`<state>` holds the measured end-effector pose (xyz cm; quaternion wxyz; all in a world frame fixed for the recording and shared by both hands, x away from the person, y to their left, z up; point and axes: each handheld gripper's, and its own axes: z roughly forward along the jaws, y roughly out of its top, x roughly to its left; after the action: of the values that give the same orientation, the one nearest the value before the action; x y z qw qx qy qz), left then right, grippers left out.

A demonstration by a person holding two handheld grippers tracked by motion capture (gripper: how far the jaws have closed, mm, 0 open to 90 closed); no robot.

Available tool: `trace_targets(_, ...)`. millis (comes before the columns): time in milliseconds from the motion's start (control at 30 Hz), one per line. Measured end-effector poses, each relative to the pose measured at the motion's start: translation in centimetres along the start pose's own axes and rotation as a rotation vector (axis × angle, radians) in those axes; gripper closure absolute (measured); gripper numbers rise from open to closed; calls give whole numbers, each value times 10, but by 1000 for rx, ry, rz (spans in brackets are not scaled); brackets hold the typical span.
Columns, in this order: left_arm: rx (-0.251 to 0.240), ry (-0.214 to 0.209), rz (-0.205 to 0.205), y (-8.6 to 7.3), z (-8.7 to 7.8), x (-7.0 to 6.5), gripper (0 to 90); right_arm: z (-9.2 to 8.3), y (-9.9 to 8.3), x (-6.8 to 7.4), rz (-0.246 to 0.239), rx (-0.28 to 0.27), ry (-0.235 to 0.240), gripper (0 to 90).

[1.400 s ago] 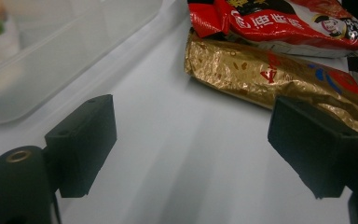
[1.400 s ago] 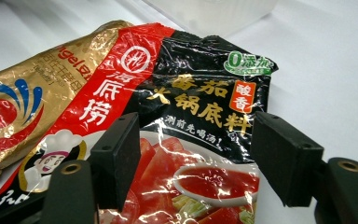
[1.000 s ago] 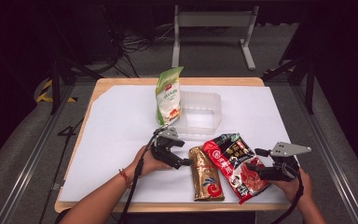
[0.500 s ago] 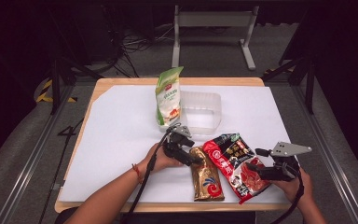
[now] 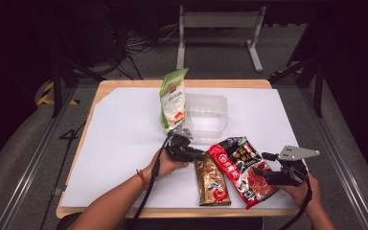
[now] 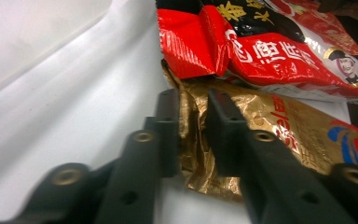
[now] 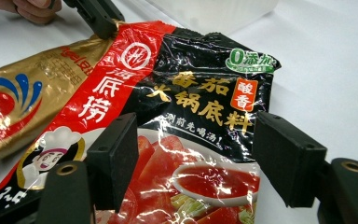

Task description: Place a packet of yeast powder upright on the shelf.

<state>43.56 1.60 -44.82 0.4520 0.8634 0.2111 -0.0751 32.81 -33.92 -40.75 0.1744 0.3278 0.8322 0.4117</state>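
A gold packet [image 5: 212,182] lies flat near the table's front edge, with a red and black sauce packet [image 5: 242,167] partly over its right side. My left gripper [image 5: 199,155] is at the gold packet's top end. In the left gripper view its jaws have just been closing, and the left gripper [image 6: 193,100] now pinches the crumpled top edge of the gold packet [image 6: 261,121]. My right gripper [image 5: 264,165] rests at the red packet's lower right. Its jaws stand wide apart, the right gripper [image 7: 196,135] open over the red packet [image 7: 200,102] without pressing it.
A green and white pouch [image 5: 173,98] stands upright behind the left gripper, against a clear plastic tub [image 5: 220,103]. A white sheet [image 5: 120,143] covers the wooden table [image 5: 100,88]. Dark floor and metal frames surround it.
My left gripper has shifted right to the gold packet's top end and its jaws have closed on that edge. The right gripper and both packets have stayed put.
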Motion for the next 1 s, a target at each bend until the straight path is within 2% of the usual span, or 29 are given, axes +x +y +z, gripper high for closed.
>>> trace_targets(67, -16, 8, -19, -1, -1, -2, 838, 0, 0, 0, -3, -3, 1, 319)
trace_targets(233, -50, 52, 6, 1, -12, -9, 849, -2, 0, 0, 1, -7, -4, 312)
trace_targets(267, -76, 57, -1, 2, -18, -9, 850, -2, 0, 0, 1, -7, -5, 309)
trace_targets(400, -119, 71, -18, 5, -36, -10, 851, -2, 0, -1, -2, -6, -10, 298)
trace_targets(600, -202, 99, -22, 8, -68, -15, 858, -2, 0, -1, 1, -7, -14, 293)
trace_targets(800, -304, 115, 2, 14, -100, -23, 864, -2, 0, -1, 2, -5, -21, 280)
trace_targets(1000, -398, 107, -21, 16, -122, -26, 869, -2, -1, -2, 3, -4, -29, 271)
